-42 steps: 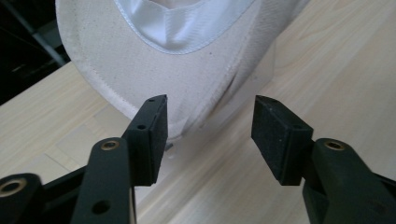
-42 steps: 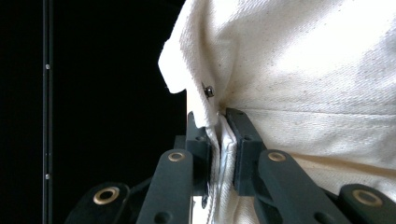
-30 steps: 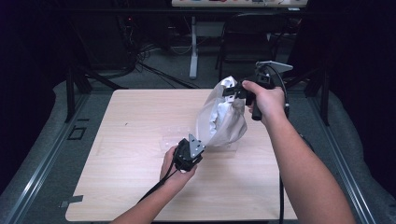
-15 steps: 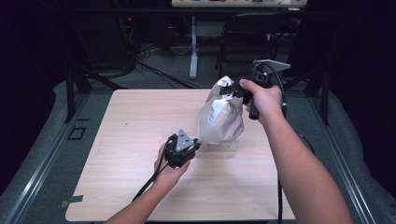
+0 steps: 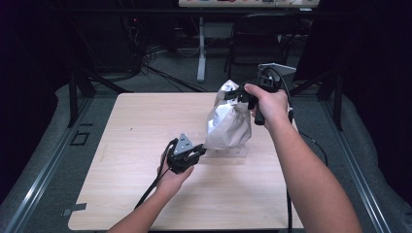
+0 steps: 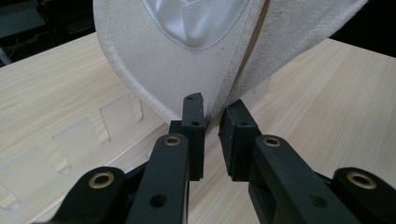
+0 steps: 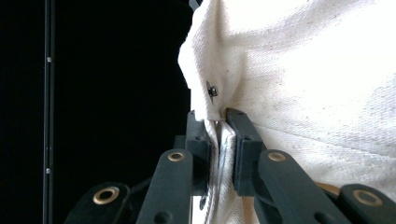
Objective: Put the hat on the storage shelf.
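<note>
A cream canvas bag (image 5: 228, 124) hangs above the table's right half, its bottom near the wood. My right gripper (image 5: 233, 95) is shut on the bag's top edge. In the right gripper view the fabric (image 7: 303, 70) is pinched between the jaws (image 7: 215, 116), beside a small metal stud. My left gripper (image 5: 198, 151) sits low at the bag's bottom left corner. In the left gripper view its jaws (image 6: 212, 105) stand a narrow gap apart, and the bag's lower seam (image 6: 187, 56) comes down right at their tips.
A clear plastic plate with cut slots (image 6: 79, 135) lies flat on the wooden table (image 5: 136, 121) under the bag; its edge (image 5: 233, 154) shows below the bag's bottom. Dark floor, metal stands and cables surround the table.
The left gripper drew back from the bag's bottom toward the left, then came back to its lower corner. The right gripper has kept its hold and lifted the bag more upright.
</note>
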Demonstrator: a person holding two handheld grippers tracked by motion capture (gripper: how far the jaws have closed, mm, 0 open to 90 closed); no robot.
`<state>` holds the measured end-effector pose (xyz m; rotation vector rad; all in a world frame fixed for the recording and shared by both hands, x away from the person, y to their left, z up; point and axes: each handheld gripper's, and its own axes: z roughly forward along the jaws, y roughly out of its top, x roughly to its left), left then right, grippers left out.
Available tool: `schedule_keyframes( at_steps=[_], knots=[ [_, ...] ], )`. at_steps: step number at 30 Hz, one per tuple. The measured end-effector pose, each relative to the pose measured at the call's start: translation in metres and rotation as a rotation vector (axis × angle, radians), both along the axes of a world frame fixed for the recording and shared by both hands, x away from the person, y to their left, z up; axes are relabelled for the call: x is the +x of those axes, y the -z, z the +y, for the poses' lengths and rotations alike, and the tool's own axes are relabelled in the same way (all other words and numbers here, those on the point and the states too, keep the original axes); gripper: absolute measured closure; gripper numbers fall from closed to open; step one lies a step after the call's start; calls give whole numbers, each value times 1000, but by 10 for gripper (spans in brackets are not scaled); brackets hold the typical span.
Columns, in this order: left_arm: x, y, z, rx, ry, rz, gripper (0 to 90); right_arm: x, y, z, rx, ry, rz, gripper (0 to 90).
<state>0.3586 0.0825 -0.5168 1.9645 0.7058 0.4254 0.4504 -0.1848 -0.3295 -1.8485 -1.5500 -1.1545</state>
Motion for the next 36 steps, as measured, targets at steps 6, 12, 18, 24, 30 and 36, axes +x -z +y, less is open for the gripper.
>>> schedule_keyframes(
  at_steps=[6, 12, 18, 24, 30, 36],
  knots=[
    [-1, 3, 4, -33, -5, 10, 814, 0, 0, 10, -2, -19, -7, 802],
    [-3, 6, 4, -57, -28, 10, 816, 1, -1, 16, -11, -33, -13, 796],
    [-7, 13, -2, -52, -64, 18, 818, 2, 0, 21, -11, -47, -20, 775],
    [-8, 14, 1, -56, -69, 13, 819, 3, 2, 23, 0, -54, -24, 735],
    [-10, 18, 3, -71, -81, 16, 818, 2, -1, 21, 13, -64, -53, 682],
    [-10, 24, 7, -91, -105, 40, 820, -2, -6, 17, 27, -66, -74, 655]
  ],
)
